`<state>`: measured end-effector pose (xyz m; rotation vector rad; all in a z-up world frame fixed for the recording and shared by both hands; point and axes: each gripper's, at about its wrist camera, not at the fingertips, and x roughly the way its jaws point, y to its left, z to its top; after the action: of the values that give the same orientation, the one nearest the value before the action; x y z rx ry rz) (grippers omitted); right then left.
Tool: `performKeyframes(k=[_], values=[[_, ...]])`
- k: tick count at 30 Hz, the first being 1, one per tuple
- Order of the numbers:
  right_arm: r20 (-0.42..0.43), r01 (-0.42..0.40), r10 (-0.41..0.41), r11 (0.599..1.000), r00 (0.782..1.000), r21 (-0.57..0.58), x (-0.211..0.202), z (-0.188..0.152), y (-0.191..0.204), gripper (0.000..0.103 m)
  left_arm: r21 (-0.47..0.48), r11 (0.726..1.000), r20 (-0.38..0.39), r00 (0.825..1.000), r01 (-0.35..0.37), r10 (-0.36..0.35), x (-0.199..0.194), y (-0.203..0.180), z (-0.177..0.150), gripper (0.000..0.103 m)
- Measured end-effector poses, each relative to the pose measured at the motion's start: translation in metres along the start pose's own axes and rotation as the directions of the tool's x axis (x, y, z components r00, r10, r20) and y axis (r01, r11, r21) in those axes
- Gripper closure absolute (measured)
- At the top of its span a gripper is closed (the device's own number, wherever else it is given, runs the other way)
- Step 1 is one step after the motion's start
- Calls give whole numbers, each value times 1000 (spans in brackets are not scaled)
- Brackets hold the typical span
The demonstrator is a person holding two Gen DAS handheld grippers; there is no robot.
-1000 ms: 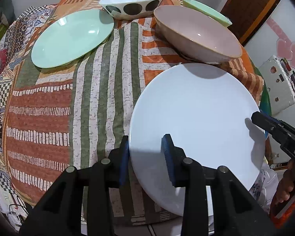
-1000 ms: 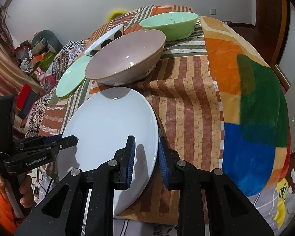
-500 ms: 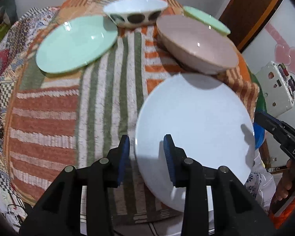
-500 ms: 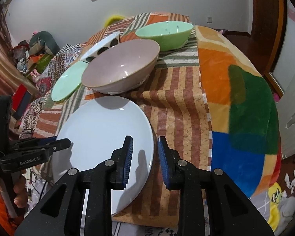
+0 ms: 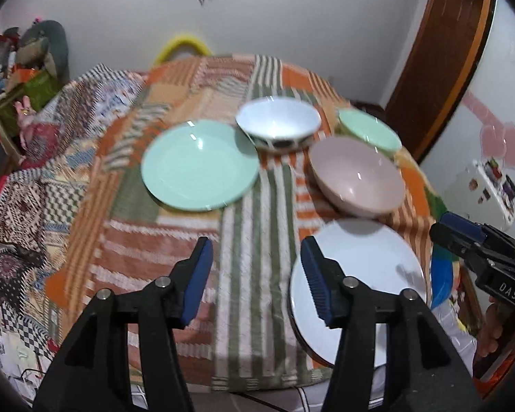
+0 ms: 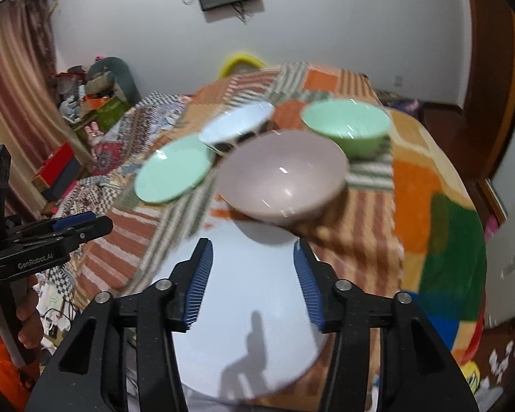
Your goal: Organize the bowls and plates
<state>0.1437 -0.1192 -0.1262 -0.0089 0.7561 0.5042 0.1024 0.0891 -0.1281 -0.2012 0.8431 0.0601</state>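
Observation:
A white plate (image 5: 367, 267) lies flat on the patchwork cloth at the table's near edge, overhanging it slightly. My left gripper (image 5: 257, 281) hovers above and left of it, jaws opening, with only striped cloth between them. Over the same white plate (image 6: 250, 295) hangs my right gripper (image 6: 254, 281), jaws opening and pads clear of the plate. Behind the plate stands a pink bowl (image 6: 281, 175). A green bowl (image 6: 345, 127), a white bowl with dark spots (image 5: 278, 127) and a green plate (image 5: 201, 164) sit farther back.
The patchwork cloth (image 5: 257, 226) covers the whole table and hangs over its edges. Cluttered boxes and toys (image 6: 96, 103) stand along the left wall, a wooden door frame (image 5: 439, 61) at the right. A person's hand (image 6: 27, 316) holds the left gripper's handle.
Both grippers have let go of the white plate's rim, spread their jaws, and risen back from it. The plate stays at the near edge of the table.

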Motion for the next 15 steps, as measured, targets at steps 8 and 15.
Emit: performKeyframes(k=[8,15], values=[[68,-52,59,994,996,-95,18,32,44,37,-15,997,97,992,-79,80,-12,28,20,32],[40,-71,77,990,996,-126,55,48,65,36,-61,994,66,993,-93,97,12,60,32,31]])
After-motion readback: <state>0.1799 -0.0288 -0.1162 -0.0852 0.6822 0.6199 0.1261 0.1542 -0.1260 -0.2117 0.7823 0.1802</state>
